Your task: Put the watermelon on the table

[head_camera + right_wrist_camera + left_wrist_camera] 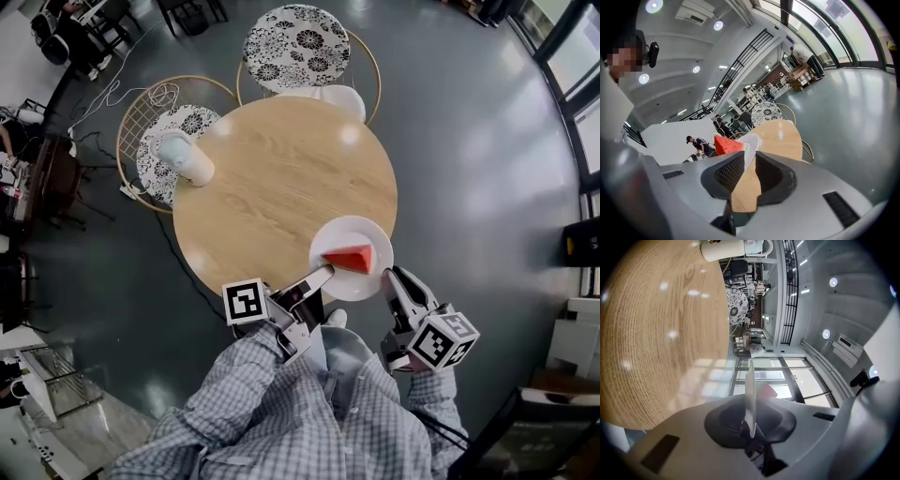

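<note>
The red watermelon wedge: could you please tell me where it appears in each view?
Head view: watermelon wedge lower centre, on white plate.
Left gripper view: red sliver right of centre.
Right gripper view: just left of centre.
Shared landmark: round wooden table.

One table (281, 178); two chairs (309, 42) (150, 131); one plate (354, 284); one watermelon slice (349, 258); two tools (326, 272) (392, 277).

The watermelon (349, 258) is just a red wedge, and it's lying flat on a white plate (361, 231), pointing toward the rim. The plate's hanging level over the near edge of the round wooden table (272, 178), partly sticking out past it. I can't tell if it's actually touching the top.
</note>
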The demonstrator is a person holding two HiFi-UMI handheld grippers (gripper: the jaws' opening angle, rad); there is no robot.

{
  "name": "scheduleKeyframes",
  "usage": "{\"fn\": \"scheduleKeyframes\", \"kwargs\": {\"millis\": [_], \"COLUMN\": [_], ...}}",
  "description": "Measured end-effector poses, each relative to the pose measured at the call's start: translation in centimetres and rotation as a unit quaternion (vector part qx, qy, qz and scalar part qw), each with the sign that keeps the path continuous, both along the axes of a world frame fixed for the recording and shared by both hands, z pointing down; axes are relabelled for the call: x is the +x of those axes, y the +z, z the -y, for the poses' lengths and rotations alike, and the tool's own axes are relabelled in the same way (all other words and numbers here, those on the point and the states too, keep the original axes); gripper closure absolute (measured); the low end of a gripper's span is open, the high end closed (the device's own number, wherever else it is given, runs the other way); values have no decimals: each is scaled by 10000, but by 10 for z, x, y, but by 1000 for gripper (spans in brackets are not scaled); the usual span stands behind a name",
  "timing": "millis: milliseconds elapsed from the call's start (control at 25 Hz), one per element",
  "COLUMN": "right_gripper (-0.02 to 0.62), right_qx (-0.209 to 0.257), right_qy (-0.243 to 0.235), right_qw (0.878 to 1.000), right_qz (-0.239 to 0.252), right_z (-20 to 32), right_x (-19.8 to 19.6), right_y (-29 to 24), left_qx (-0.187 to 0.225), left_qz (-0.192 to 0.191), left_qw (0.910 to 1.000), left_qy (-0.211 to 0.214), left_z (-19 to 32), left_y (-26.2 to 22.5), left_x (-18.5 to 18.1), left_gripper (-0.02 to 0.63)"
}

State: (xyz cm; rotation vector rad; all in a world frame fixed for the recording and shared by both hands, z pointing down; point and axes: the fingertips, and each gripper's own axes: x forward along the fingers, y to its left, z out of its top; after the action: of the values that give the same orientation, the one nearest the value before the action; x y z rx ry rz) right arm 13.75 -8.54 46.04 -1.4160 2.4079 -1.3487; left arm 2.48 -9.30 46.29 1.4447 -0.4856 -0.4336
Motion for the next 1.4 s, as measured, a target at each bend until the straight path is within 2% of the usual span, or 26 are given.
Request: {"fn": "scheduleKeyframes", "kwargs": {"millis": [640,1000,1080,1400], "right_gripper": [517,517,517,517], "right_qx": [-529,-749,-782,-980], "right_qy": [168,122,126,194], "right_qw": [9984,9970,9967,9945], "right_qz": [78,-117,-159,-307], "right_z": [21,30,32,36], "right_x": [4,5,6,12], "right_y": [53,78,81,97], "left_qx": [-390,-643,-616,-724], "left_qz": [291,539,475,718], "left_qw": [9986,9957,9963,9938], "left_qy": [223,384,355,435], "left_z": [24,31,35,41], "left_y": [50,77,80,95], "left_x": [4,5,6,11], "left_gripper": [565,565,565,565]}}
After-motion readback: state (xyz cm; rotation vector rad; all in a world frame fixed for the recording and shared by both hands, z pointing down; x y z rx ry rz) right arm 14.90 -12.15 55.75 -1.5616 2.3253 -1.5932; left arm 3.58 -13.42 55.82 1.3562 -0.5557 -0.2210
